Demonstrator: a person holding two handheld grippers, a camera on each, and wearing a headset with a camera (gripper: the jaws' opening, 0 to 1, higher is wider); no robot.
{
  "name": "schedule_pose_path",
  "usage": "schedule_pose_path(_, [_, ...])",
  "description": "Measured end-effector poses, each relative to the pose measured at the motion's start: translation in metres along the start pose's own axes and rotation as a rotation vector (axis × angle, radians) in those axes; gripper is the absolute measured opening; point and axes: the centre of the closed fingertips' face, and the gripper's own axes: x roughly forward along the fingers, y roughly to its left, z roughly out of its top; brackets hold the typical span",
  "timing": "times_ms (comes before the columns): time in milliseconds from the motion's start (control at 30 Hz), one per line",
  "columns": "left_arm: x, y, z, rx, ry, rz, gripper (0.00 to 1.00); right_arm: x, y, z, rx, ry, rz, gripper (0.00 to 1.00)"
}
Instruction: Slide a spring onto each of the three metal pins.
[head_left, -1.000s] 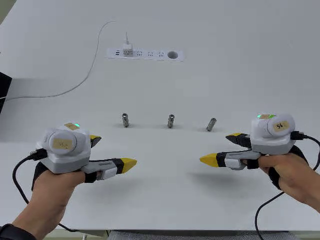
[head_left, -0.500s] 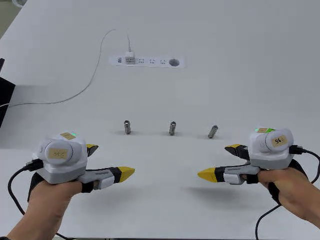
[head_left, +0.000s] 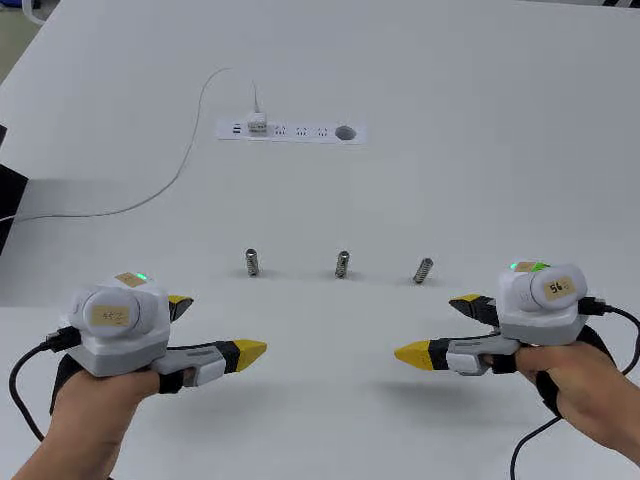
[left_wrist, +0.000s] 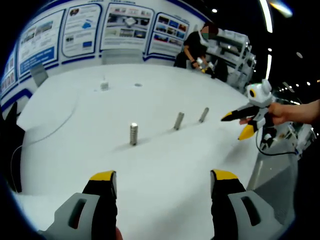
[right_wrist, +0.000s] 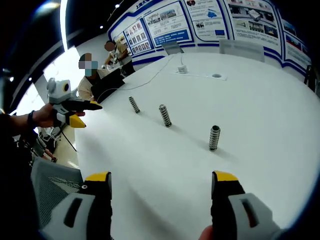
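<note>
1. Grippers
- The left gripper (head_left: 215, 325) sits at the lower left of the head view, above the table (head_left: 330, 420). Its jaws are spread wide and hold nothing. In its own view (left_wrist: 164, 176) the two yellow tips rise from the bottom edge with bare table between them.
- The right gripper (head_left: 438, 325) sits at the lower right of the head view. Its jaws are also spread wide and empty, as its own view (right_wrist: 161, 176) confirms.
- The tips of the two grippers point toward each other and are well apart.
- Each gripper appears in the other's view: the right gripper (left_wrist: 236, 125) at the right, the left gripper (right_wrist: 86, 114) at the left.

2. Task items
- Three springs stand in a row at the centre of the head view, beyond both grippers: left spring (head_left: 252, 262), middle spring (head_left: 342, 264) and right spring (head_left: 423, 270).
- The right spring leans; the other two stand upright.
- The coils cover the full visible height, so the pins cannot be made out separately.
- No gripper touches a spring.
- The row also appears in the left gripper view (left_wrist: 133, 134) (left_wrist: 178, 120) (left_wrist: 204, 114) and, in the same spring order, in the right gripper view (right_wrist: 133, 104) (right_wrist: 164, 115) (right_wrist: 214, 137).

3. Surroundings
- A power strip (head_left: 290, 131) lies in the upper centre of the head view.
- Its cable (head_left: 180, 165) runs off to the left.
</note>
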Motion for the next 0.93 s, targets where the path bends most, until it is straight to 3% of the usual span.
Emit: schedule_pose_path(933, [-0.0040, -0.0006, 0.0019, 0.006, -0.010, 0.003, 0.79, -0.0035, 0.0008, 0.0057, 0.007, -0.024, -0.011, 0.84])
